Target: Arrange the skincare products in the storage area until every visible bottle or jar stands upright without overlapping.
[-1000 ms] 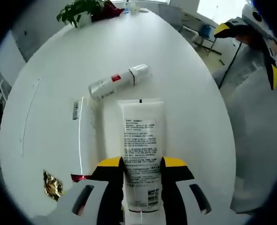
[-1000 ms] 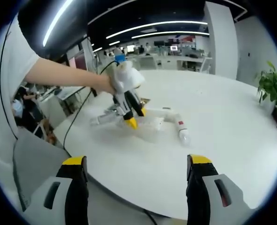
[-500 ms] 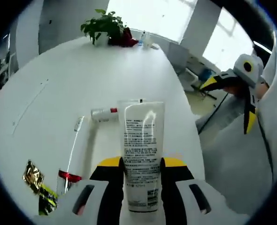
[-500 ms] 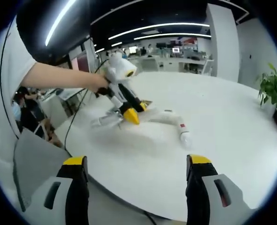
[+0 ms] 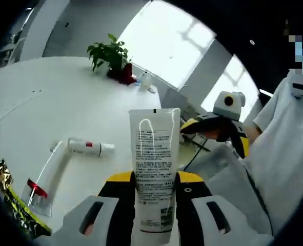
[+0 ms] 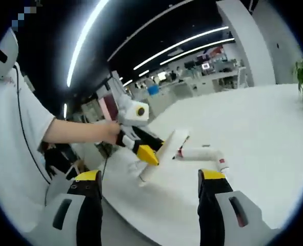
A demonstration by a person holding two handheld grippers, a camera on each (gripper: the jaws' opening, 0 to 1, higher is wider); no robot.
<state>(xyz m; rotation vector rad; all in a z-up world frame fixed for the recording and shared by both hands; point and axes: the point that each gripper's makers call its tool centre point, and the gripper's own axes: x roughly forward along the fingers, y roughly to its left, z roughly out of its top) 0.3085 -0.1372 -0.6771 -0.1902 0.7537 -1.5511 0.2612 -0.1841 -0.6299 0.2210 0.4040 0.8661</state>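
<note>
White tabletop (image 5: 64,102) spreads out under bright windows, with a potted plant (image 5: 109,54) at its far end. In the left gripper view, my left gripper (image 5: 154,187) clamps its yellow-tipped jaws around a white squeeze tube (image 5: 154,169), printed side facing me, lifted clear of the table and pointing away along the jaws. On the table below lies a white bottle with a red label (image 5: 87,147) on its side. Just beside it, a long flat tube with a red band (image 5: 43,179) also lies down. A crinkled gold and yellow wrapper (image 5: 7,192) sits at the near left edge. My right gripper (image 5: 215,125) comes in from the right, held in a hand.

In the right gripper view, my right gripper (image 6: 148,179) has its jaws spread wide with nothing between them, hanging above the table edge. Beyond it, the left gripper (image 6: 143,148) holds the squeeze tube (image 6: 164,154) tilted above the table, with the lying bottle (image 6: 202,154) just beyond.
</note>
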